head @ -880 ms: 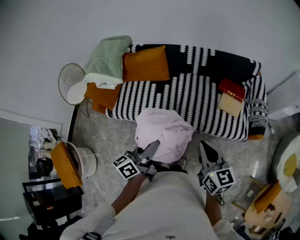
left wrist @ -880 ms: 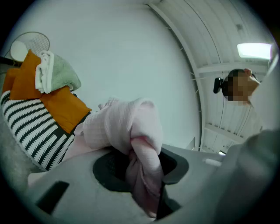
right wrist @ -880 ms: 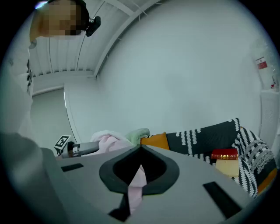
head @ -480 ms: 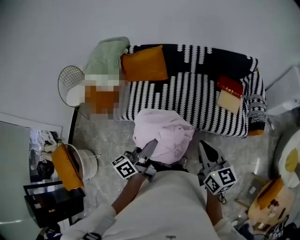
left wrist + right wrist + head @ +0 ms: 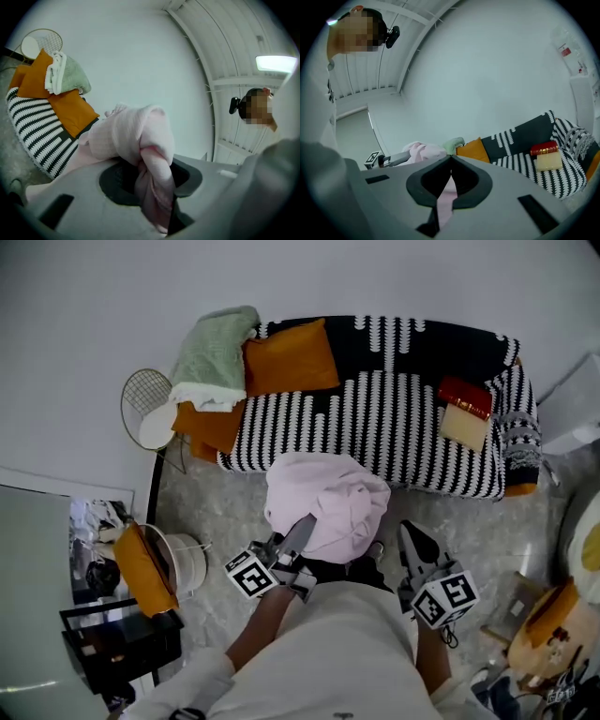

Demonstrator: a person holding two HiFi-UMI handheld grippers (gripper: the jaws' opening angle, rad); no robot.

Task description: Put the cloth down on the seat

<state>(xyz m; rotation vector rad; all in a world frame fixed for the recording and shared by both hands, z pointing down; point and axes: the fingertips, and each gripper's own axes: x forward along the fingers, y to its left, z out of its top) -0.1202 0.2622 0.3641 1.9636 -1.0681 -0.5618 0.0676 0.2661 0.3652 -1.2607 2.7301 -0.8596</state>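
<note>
Left claw [image 5: 308, 523] clamps the bunched pale pink cloth [image 5: 328, 495]; right claw [image 5: 406, 529] pinches a fold. We judge it not yet laid on the black-and-white striped seat [image 5: 375, 423], upper centre.

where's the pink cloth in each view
Head view: pink cloth at centre, in front of the striped sofa.
Left gripper view: centre, pinched in the left gripper.
Right gripper view: left of centre, beyond the jaws.
Shared landmark: the orange cushion.

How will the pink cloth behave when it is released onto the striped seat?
Probably floppy: the pink cloth bunches and sags around the left gripper. Likely light, since a narrow pinch carries it. It should slump, not roll, on the seat.
</note>
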